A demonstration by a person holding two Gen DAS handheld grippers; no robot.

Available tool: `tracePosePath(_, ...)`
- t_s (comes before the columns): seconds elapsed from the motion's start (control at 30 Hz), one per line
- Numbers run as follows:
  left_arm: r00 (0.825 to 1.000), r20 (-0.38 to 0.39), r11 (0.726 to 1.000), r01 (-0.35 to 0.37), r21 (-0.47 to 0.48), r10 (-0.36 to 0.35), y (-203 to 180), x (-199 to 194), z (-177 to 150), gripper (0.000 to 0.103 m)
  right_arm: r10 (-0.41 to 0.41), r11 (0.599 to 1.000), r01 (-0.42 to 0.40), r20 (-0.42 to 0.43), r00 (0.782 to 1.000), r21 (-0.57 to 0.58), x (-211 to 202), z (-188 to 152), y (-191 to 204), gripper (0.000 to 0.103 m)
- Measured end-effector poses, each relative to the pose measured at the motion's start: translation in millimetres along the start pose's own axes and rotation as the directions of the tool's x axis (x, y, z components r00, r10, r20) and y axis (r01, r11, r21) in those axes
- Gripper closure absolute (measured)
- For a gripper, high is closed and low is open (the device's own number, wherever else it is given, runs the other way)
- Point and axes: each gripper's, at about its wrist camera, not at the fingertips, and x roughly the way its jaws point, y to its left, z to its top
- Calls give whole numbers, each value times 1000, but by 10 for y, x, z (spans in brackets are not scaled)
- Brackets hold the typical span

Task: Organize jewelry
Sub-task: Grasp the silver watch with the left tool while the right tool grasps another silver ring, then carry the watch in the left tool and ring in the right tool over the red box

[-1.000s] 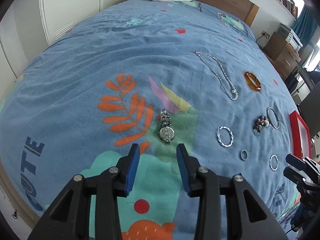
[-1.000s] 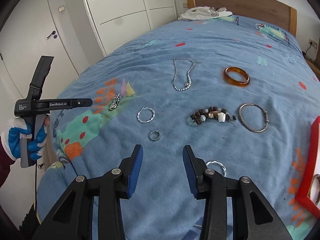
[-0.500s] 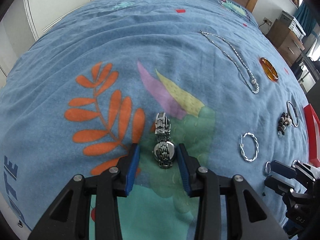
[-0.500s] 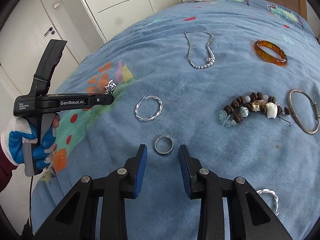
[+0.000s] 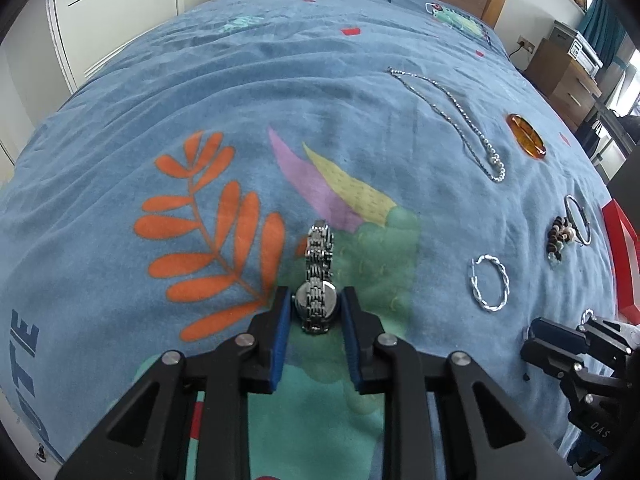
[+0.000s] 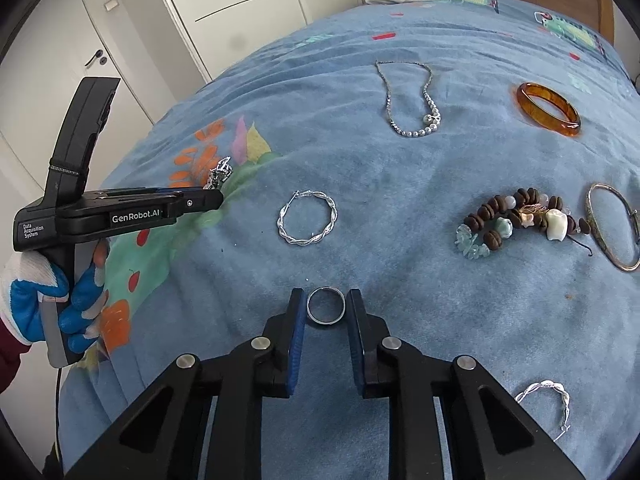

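Note:
A silver metal watch (image 5: pixel 318 280) lies on the blue bedspread; its face sits between the blue pads of my left gripper (image 5: pixel 315 312), which closely flank it. The watch also shows in the right wrist view (image 6: pixel 221 170) at the left gripper's tip. A small silver ring (image 6: pixel 325 306) lies between the pads of my right gripper (image 6: pixel 325 312), with narrow gaps on both sides. Both grippers rest low on the bedspread. The right gripper also shows in the left wrist view (image 5: pixel 560 344).
On the bedspread lie a twisted silver hoop (image 6: pixel 307 218), a bead bracelet (image 6: pixel 516 222), a thin bangle (image 6: pixel 614 226), an amber bangle (image 6: pixel 547 108), a silver necklace (image 6: pixel 412 100) and a second hoop (image 6: pixel 546 398). A red tray (image 5: pixel 624 256) stands at the right edge.
Both grippers moved forward and down: the left now brackets the watch, the right now brackets the ring. Both jaws have narrowed around these items.

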Motion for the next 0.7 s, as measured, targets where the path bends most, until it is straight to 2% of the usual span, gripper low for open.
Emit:
tracePosePath(0.4, 999, 51, 1000, 14, 25, -15, -138, -473, -147, 80, -29, 1000, 29, 58, 998, 3, -557, -172, 62, 83)
tracePosePath(0.7, 994, 79, 994, 65, 84, -72, -498, -911, -326, 80, -72, 997, 70, 113, 991, 22, -1139, -433, 39, 83)
